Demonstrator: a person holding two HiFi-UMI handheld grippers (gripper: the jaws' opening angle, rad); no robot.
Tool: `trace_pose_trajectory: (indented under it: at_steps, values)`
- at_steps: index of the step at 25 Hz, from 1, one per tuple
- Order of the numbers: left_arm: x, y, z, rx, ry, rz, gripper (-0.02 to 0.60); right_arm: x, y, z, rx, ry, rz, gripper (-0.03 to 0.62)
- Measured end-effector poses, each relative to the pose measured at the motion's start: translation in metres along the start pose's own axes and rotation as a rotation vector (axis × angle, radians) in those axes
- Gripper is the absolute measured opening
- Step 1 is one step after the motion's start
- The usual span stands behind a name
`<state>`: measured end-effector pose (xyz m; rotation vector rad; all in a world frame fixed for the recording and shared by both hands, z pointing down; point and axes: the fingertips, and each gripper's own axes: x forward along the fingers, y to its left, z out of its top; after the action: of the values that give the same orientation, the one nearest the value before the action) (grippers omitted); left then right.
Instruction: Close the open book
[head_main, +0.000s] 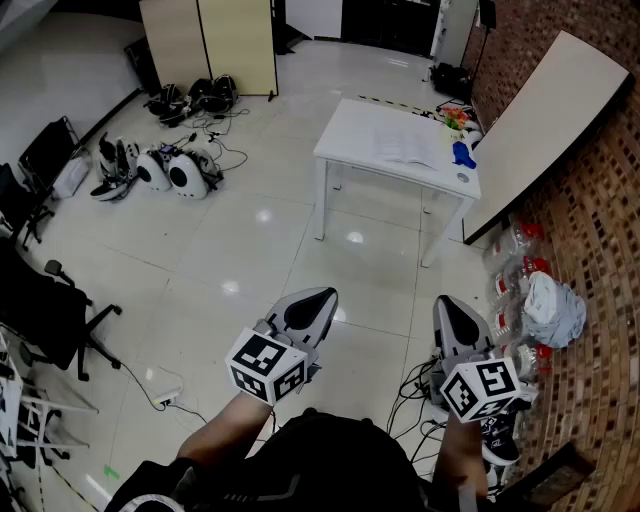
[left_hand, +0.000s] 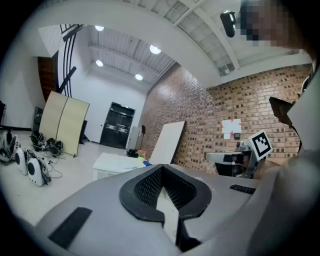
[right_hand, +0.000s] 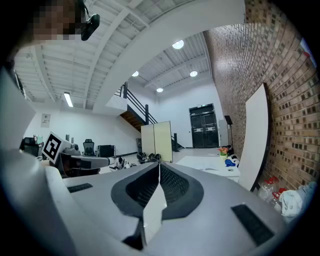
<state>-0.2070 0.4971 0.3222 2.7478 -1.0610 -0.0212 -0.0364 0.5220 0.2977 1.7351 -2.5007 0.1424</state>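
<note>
My left tool (head_main: 327, 294) and right tool (head_main: 446, 301) are clenched, empty; the open book (head_main: 405, 148) is far off on the desk (head_main: 345, 128); floor cables (head_main: 410, 386) could trip me.

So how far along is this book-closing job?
Nothing looks done yet: the book lies open on the white table across the room, far from the person. In hand, nothing: the left gripper and right gripper are both shut and empty, held out over the floor. Left to do: get to the table, reach the book and close it.
</note>
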Motion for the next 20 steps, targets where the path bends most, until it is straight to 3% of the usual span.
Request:
trace_pose_trajectory:
  at_steps: [10, 20]
  values:
    - [0.015, 0.048, 0.010, 0.007, -0.010, -0.015, -0.006, 0.049, 0.009, 0.001, -0.015, 0.007, -0.005, 0.003]
    - [0.116, 0.092, 0.017, 0.026, 0.019, 0.022, -0.006, 0.135, -0.064, 0.007, 0.017, -0.015, 0.043, 0.003]
